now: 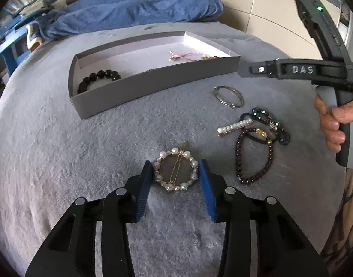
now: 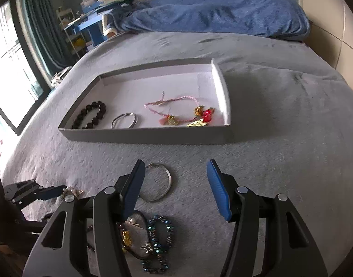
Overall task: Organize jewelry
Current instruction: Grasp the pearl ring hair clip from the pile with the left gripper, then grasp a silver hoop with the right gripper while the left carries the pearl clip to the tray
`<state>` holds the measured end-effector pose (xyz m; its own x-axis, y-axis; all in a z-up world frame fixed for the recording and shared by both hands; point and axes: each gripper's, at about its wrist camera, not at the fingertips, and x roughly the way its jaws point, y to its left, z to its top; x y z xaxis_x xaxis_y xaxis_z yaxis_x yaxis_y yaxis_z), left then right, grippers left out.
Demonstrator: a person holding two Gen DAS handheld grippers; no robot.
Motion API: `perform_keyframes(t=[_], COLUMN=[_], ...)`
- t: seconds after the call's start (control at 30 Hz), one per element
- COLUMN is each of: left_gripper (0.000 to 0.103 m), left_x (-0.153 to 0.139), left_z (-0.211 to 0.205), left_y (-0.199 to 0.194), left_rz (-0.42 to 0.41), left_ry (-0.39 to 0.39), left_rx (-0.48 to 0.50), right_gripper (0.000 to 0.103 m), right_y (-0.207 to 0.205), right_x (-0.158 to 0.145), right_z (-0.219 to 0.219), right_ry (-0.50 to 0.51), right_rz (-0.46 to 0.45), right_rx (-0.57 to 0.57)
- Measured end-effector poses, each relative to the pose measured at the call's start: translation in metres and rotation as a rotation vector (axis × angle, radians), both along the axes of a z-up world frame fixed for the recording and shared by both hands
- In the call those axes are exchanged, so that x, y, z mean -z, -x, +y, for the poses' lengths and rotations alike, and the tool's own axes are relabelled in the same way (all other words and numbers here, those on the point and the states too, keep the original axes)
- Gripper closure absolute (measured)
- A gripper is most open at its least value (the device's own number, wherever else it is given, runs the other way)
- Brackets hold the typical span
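Note:
My left gripper (image 1: 175,166) is open, its blue pads on either side of a round pearl hair clip (image 1: 175,170) lying on the grey blanket. A grey box (image 1: 153,78) holds a black bead bracelet (image 1: 99,79) and a pink cord bracelet (image 1: 185,56); the right wrist view also shows a silver bangle (image 2: 124,120) inside it. Outside lie a silver bangle (image 1: 229,96), a pearl bar clip (image 1: 234,127), a dark red bead bracelet (image 1: 254,159) and a blue bead bracelet (image 1: 272,124). My right gripper (image 2: 176,169) is open and empty above the loose bangle (image 2: 156,182).
The grey blanket (image 1: 72,150) covers a bed, with a blue duvet (image 1: 139,7) bunched at the far end. A blue shelf with books (image 2: 102,2) and a window (image 2: 10,64) stand to the left. The right gripper's body (image 1: 315,69) hangs over the box's right corner.

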<state>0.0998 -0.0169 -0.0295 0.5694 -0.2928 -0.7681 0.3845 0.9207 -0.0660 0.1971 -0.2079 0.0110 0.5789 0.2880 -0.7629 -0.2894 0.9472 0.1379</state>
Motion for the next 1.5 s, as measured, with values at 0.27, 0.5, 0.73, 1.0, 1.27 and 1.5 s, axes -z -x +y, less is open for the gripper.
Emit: perform_keyframes(t=[0.27,0.5,0.73,1.0,1.27,1.5], left_gripper=[0.061,0.061,0.061,0.061,0.061,0.061], left_x=[-0.02,-0.033,-0.046,-0.066,-0.072,-0.083], left_z=[0.006,0.014,0.021,0.028,0.039,0.05], left_y=[0.002,-0.003,-0.012,-0.026,-0.047,-0.089], left_rz=[-0.045,-0.066,-0.104,-0.173,-0.219,-0.312], left_ry=[0.075,0.111,0.122,0.128,0.149,0.164], left_rx=[0.007,-0.024,-0.053,-0.082,-0.099,-0.123], right_gripper=[0.047,0.044,0.042,0.042,0.037,0.036], right_y=[0.008,0.008,0.003,-0.001,0.0,0.0], right_x=[0.008,0.02,0.035,0.044,0.046,0.047], right_z=[0.016,0.029,0.048,0.051,0.056,0.056], right_ry=[0.012,0.06,0.126,0.125,0.164,0.169], right_rz=[-0.009,0.004,0.012,-0.009,-0.018,-0.023], right_rx=[-0.031,-0.056,-0.085,-0.06,-0.037,-0.026])
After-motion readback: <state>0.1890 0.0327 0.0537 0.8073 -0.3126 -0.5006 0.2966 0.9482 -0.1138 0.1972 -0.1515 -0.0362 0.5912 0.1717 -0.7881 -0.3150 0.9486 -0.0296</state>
